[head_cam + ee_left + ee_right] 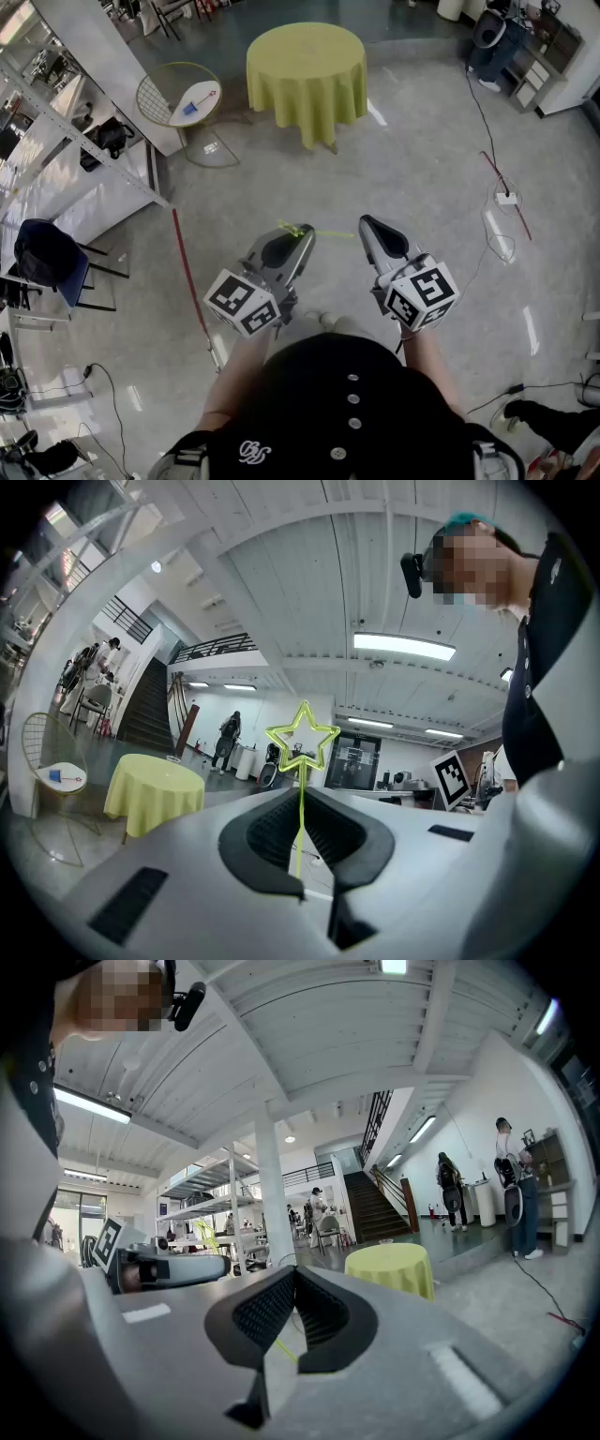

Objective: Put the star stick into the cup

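The star stick (295, 230) is a thin yellow-green rod with an outlined star (302, 739) at its top. My left gripper (302, 236) is shut on its rod, and the star stands just past the closed jaw tips (302, 794). My right gripper (366, 223) is beside it to the right, held at waist height, with its jaws (295, 1271) shut. A thin yellow-green line (336, 232) runs from the star towards the right gripper; I cannot tell if it is held. Far off, a small blue cup-like thing (190, 109) sits on a white round side table (208, 92).
A round table with a yellow-green cloth (307, 70) stands ahead. A wire chair (161, 94) is beside the side table. Metal shelving (66, 141) and a blue chair (42, 253) line the left. Red tape (192, 281) and cables (497, 187) lie on the floor.
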`<state>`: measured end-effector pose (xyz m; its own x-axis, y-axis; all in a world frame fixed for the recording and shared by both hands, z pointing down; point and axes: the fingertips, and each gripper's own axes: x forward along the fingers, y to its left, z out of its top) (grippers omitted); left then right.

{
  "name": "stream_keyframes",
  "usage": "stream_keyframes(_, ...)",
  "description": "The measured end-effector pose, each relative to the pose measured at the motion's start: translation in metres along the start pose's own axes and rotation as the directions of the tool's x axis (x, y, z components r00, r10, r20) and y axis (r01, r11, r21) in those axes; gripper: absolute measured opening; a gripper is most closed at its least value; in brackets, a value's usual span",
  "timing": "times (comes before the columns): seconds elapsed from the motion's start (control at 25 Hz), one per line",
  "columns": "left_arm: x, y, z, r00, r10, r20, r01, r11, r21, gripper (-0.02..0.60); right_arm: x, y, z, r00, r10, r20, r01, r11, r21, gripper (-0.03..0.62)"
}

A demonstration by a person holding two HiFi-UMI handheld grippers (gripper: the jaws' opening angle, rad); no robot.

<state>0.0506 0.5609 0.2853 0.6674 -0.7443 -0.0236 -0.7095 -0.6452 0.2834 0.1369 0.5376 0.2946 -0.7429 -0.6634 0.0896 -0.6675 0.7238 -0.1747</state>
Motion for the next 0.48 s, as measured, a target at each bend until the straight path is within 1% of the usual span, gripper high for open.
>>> stream_keyframes(0.24,0.001,0.004,0.003,1.0,-0.01,0.002,0.01,1.0,0.011,0.02,0.012,0.007,0.006,0.999,0.012,0.033,-0.012,1.0,-0.004,0.003)
stream_keyframes(0.4,0.004,0.007,0.002,1.0,-0.02,0.022,0.02,1.0,0.005,0.02,0.016,0.008,0.004,1.0,0.007,0.03,-0.007,1.0,0.0,0.003)
stream_keyframes(0.48,0.006,0.006,0.003,1.0,-0.019,0.016,0.019,1.0,0.004,0.02,0.017,0.007,0.003,1.0,0.006,0.026,-0.006,1.0,-0.003,0.003)
